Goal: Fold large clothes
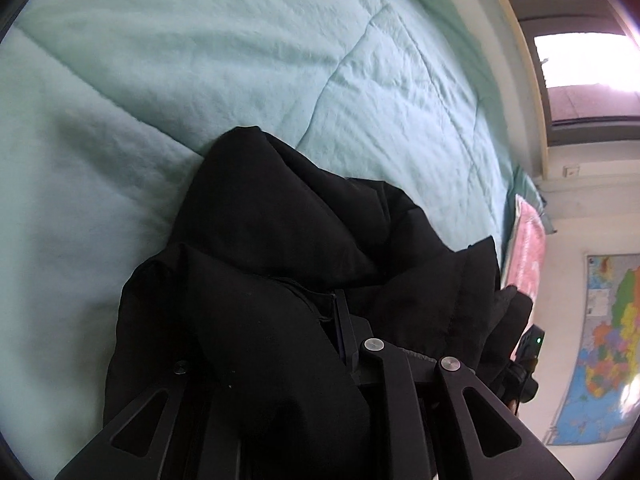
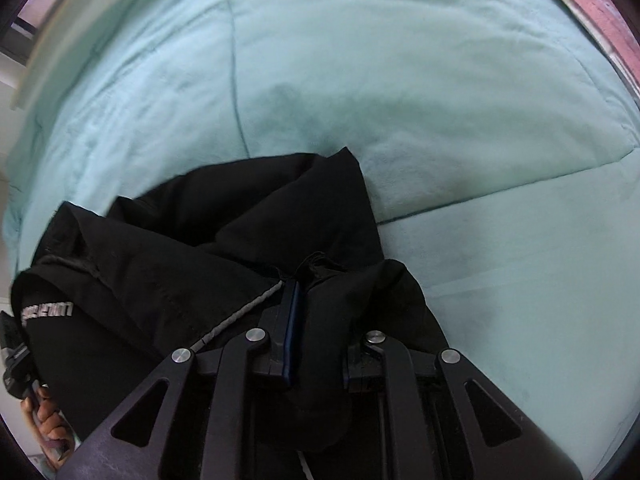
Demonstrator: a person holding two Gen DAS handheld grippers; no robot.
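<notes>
- While both grippers are clamped on it, the bulky black padded jacket [image 1: 304, 240] hangs bunched just above or onto the pale mint quilted bed cover [image 1: 200, 60]; contact underneath is hidden.
- Left gripper [image 1: 340, 320]: jaws nearly closed, black fabric pinched between them.
- Right gripper [image 2: 316, 280]: jaws nearly closed on a gathered fold beside the grey zipper tape [image 2: 240, 312].
- To do it well, I judge: keep both pinches firm, spread the grippers apart so the held edge goes taut, lay the jacket flat on the bed.
- Long axis: cannot tell cleanly, garment is crumpled; the bulk runs away from the grippers across the bed, the sleeve with white lettering [image 2: 48, 310] trailing toward the left gripper's side.
</notes>
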